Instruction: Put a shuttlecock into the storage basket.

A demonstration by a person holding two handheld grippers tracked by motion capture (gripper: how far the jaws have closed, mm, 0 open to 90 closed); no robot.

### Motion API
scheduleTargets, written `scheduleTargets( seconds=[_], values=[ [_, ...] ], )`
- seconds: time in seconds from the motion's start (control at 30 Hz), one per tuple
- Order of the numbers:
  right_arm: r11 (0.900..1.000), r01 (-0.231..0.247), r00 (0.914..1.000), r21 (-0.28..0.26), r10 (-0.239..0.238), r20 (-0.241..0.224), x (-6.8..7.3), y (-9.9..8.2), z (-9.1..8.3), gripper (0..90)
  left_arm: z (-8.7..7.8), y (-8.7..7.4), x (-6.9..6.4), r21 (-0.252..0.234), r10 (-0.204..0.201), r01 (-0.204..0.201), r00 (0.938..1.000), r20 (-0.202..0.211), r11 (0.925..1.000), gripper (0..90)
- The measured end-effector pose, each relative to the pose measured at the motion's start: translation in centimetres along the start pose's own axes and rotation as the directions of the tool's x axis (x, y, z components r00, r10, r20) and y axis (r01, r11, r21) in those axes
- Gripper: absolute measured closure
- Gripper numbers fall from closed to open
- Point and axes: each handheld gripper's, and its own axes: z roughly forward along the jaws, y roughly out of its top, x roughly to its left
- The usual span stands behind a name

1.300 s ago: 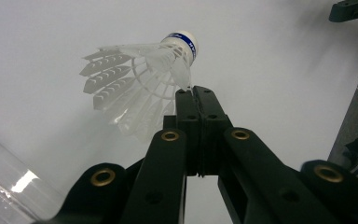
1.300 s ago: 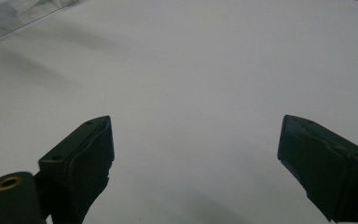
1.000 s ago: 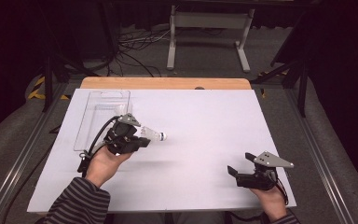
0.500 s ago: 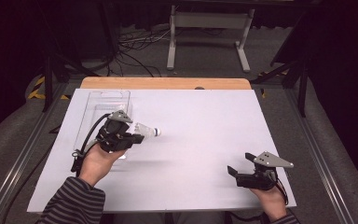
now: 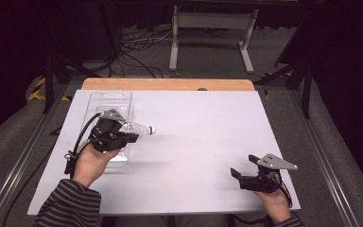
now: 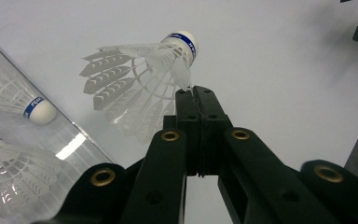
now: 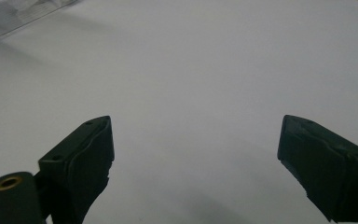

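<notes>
The shuttlecock [image 6: 140,79] sits just above the middle of the left gripper view, white plastic skirt fanned to the left, rounded cork tip at upper right with a blue band around it. The band carries white lettering, too small and curved away to read in full. The left gripper [image 6: 196,93] has its jaws pressed together on the edge of the skirt close to the cork, so the shuttlecock hangs pinched by its rim, lying roughly sideways above the white table sheet [image 6: 284,70]. In the high view the same shuttlecock [image 5: 139,129] pokes out to the right of the left gripper [image 5: 123,137], at the left-centre of the frame, beside the right edge of a clear plastic tray [image 5: 108,101].

In the lower left of the left gripper view, two more shuttlecocks lie in that tray [image 6: 74,140]; the upper one [image 6: 14,100] shows a blue band with letters that look like "PEA", the rest cut off.

Judging by this, the step in hand is carrying a shuttlecock between tray and open table. The next move calls for a steady hand, since the grip is thin and on flexible plastic.

The right gripper [image 5: 246,175] rests at the lower right of the high view, jaws wide apart and holding nothing.
</notes>
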Motion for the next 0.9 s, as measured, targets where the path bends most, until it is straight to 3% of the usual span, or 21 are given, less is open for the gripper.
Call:
scheduleTargets(
  seconds=[0.57,0.9],
  values=[
    [1.0000,0.000,1.0000,0.000,0.000,0.001,0.0,0.0,0.0,11.0,-0.8,-0.5,1.2,-0.017,-0.019,0.018,0.9981,-0.059,0.9997,90.0],
    [1.0000,0.000,1.0000,0.003,0.000,0.000,0.0,0.0,0.0,11.0,-1.1,-0.8,2.6,-0.026,-0.069,0.067,0.9955,-0.066,0.9974,90.0]
  ],
)
